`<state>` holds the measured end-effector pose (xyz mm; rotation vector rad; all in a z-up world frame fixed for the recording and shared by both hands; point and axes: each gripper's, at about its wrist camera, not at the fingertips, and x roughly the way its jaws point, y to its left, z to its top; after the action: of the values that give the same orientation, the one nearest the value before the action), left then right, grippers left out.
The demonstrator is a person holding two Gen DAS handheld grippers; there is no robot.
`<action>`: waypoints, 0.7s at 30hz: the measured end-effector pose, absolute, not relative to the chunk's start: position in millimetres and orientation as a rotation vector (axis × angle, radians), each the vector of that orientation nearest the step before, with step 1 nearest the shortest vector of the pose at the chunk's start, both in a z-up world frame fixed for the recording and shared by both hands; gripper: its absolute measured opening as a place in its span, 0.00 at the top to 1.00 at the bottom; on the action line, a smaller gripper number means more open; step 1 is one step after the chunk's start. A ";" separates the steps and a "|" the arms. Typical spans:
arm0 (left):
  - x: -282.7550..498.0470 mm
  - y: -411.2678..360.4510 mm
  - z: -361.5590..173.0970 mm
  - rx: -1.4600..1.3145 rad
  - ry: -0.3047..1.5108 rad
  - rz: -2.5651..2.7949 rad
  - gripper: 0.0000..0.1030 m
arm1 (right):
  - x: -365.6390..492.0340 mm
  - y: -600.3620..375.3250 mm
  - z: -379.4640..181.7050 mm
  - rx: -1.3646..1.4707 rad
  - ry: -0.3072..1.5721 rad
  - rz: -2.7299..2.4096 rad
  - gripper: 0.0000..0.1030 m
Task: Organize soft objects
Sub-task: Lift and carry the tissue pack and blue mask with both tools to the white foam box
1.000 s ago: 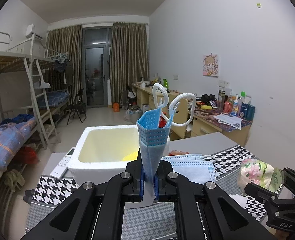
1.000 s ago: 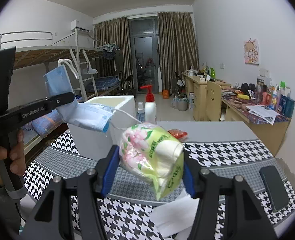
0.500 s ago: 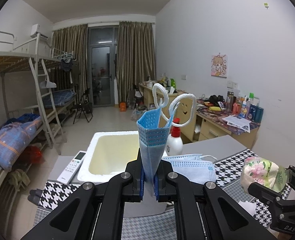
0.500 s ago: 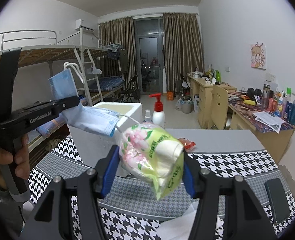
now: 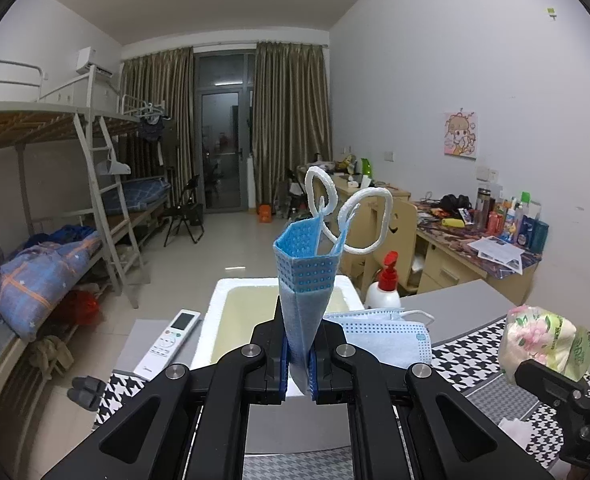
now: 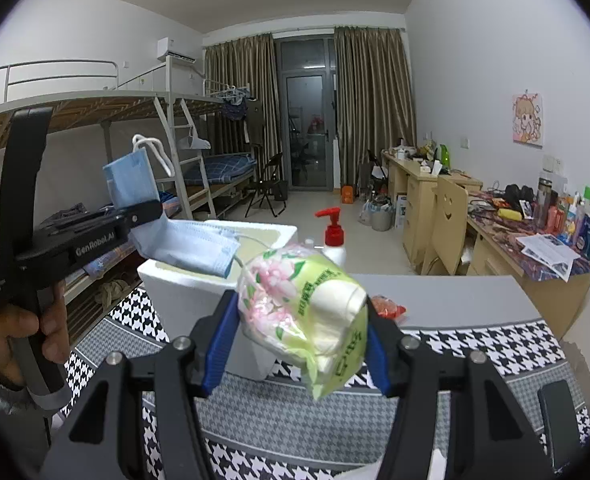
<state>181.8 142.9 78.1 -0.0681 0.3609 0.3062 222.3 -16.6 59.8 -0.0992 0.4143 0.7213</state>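
Note:
My left gripper (image 5: 298, 368) is shut on folded blue face masks (image 5: 305, 292). One end stands upright with its white ear loops on top, the other end (image 5: 383, 340) droops to the right. In the right wrist view the same masks (image 6: 183, 240) hang from the left gripper (image 6: 143, 216) over the white foam box (image 6: 199, 292). My right gripper (image 6: 301, 344) is shut on a green floral tissue pack (image 6: 307, 312), held above the table in front of the box. The pack (image 5: 543, 340) also shows at the right edge of the left wrist view. The box (image 5: 223, 320) lies open just ahead of the left gripper.
A houndstooth cloth (image 6: 475, 348) covers the table. A red-pump bottle (image 6: 333, 236) stands behind the box and a small red packet (image 6: 389, 308) lies to its right. A white remote (image 5: 167, 340) lies left of the box, a black phone (image 6: 555, 420) at the table's right.
Both grippers have risen and drawn back from the box, each keeping its load. The box looks smaller and lower, and the pump bottle behind it has come into the left wrist view.

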 end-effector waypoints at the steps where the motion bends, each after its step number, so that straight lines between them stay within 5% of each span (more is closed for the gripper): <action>1: 183.1 142.5 77.9 -0.069 0.361 0.308 0.92 | 223.1 -13.9 61.5 -0.101 0.414 0.723 0.40; 21: 202.7 163.0 79.0 -0.082 0.377 0.405 0.92 | 238.8 21.1 82.2 -0.145 0.404 0.761 0.40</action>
<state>202.7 163.0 79.0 -0.0821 0.3768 0.4047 238.8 21.1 82.2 -0.1449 0.4038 0.7611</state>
